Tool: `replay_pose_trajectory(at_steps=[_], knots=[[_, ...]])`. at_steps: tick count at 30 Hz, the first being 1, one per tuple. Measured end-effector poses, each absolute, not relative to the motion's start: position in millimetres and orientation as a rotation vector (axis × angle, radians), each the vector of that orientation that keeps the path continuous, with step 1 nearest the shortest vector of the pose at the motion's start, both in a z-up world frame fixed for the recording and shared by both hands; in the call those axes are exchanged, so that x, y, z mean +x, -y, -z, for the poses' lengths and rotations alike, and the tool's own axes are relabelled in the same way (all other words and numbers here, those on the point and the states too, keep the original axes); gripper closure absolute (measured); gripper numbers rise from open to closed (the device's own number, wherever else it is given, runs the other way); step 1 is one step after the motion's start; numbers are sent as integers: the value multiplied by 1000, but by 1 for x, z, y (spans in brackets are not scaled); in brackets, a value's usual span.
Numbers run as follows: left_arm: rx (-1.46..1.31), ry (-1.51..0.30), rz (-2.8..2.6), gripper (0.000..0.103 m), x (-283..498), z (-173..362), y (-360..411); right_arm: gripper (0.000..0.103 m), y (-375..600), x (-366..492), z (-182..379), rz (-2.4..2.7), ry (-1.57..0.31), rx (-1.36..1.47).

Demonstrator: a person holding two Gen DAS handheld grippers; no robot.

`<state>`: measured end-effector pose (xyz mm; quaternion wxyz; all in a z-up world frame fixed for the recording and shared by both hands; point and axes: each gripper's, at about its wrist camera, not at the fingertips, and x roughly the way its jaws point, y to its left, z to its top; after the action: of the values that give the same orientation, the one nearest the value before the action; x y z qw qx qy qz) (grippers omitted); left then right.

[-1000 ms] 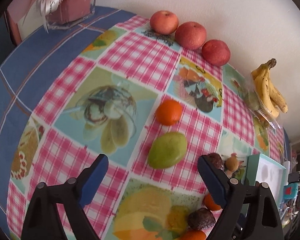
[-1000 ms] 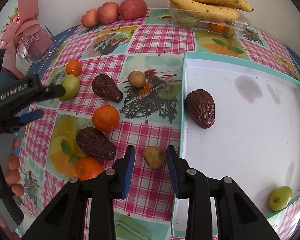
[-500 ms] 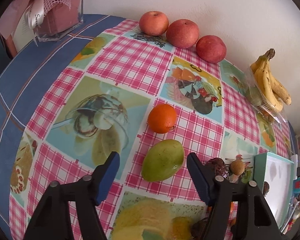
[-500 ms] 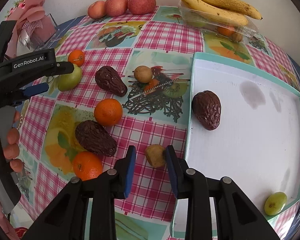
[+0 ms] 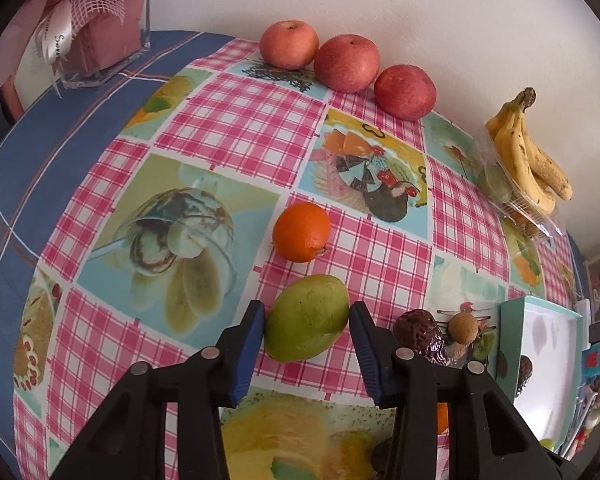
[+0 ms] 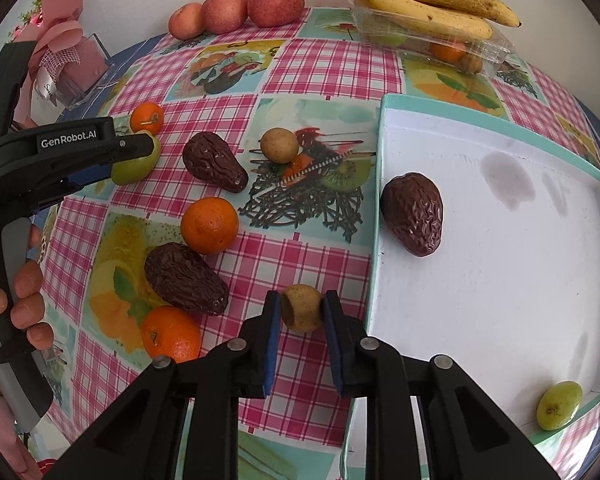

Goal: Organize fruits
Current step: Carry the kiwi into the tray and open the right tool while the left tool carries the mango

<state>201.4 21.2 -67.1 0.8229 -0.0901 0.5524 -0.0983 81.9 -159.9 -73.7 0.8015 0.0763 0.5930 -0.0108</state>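
Note:
A green mango (image 5: 306, 324) lies on the checked tablecloth between the pads of my left gripper (image 5: 307, 308). Its jaws are closing and both pads touch the mango's sides. The right wrist view shows the same gripper (image 6: 140, 152) over the mango (image 6: 134, 170) at the left. My right gripper (image 6: 302, 300) is shut on a small brown round fruit (image 6: 302, 314) just left of the white tray (image 6: 480, 280). The tray holds a dark wrinkled avocado (image 6: 414, 214) and a small green fruit (image 6: 558, 404).
Two dark avocados (image 6: 214, 162) (image 6: 186, 278), three oranges (image 6: 210, 224) (image 6: 171, 334) (image 5: 301, 232) and a brown round fruit (image 6: 279, 145) lie loose. Three apples (image 5: 346, 63) and bananas (image 5: 530, 164) on a clear box line the wall. A pink gift box (image 5: 96, 44) stands far left.
My left gripper has moved forward over the green mango and its jaws have narrowed from wide apart onto it. The right jaws have narrowed onto the small brown fruit.

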Motion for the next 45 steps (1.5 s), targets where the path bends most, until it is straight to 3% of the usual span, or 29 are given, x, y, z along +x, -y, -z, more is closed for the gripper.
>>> replay_pose_trajectory(at_steps=[23, 45], knots=[[-209, -1063, 265, 57, 186, -12, -18, 84, 189, 70, 22, 92, -1111, 241], [-63, -1117, 549, 57, 132, -20, 95, 84, 330, 1, 25, 506, -1057, 508]])
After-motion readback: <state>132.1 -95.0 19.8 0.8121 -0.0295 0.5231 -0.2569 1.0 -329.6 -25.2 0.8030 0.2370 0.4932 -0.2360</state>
